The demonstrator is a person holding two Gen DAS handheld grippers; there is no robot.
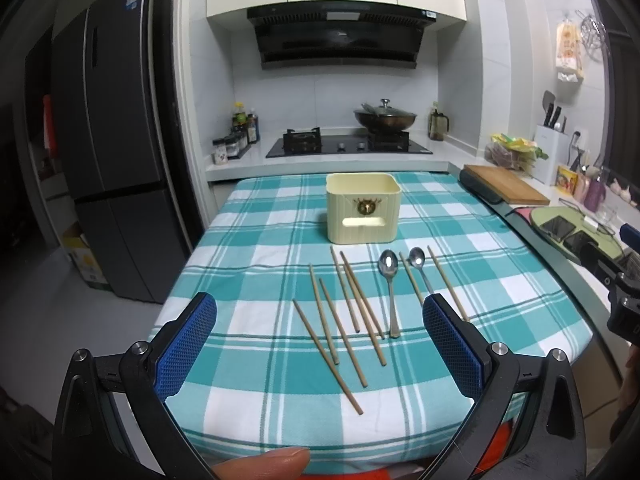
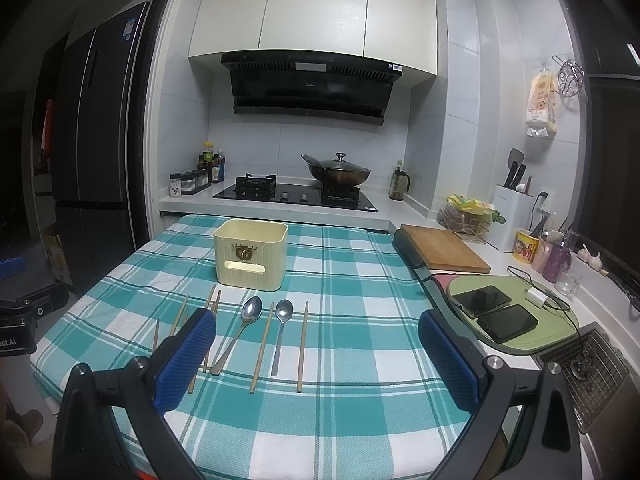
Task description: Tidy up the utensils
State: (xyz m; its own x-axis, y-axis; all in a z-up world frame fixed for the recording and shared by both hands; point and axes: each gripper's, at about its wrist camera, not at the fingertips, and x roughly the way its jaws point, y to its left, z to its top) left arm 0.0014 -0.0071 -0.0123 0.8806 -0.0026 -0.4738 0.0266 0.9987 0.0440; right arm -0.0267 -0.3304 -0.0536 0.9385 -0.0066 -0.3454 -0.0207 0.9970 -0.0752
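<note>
A cream utensil holder (image 1: 363, 213) (image 2: 251, 256) stands upright on the teal checked tablecloth (image 1: 260, 400) (image 2: 360, 400). In front of it lie several wooden chopsticks (image 1: 342, 332) (image 2: 262, 350) and two metal spoons (image 1: 390, 292) (image 2: 280, 332), all flat on the cloth. My left gripper (image 1: 320, 344) hovers open above the near edge, its blue pads (image 1: 188, 344) wide apart over the chopsticks. Wide open too is my right gripper (image 2: 318, 356), low above the cloth to the right of the spoons. Neither holds anything.
Behind the table runs a counter with a gas hob (image 1: 348, 146), a lidded wok (image 2: 338, 172) and seasoning bottles (image 2: 196, 176). A cutting board (image 2: 444, 248), two phones (image 2: 496, 312) on a green mat and a sink (image 2: 592, 376) lie right. A fridge (image 1: 108, 152) stands left.
</note>
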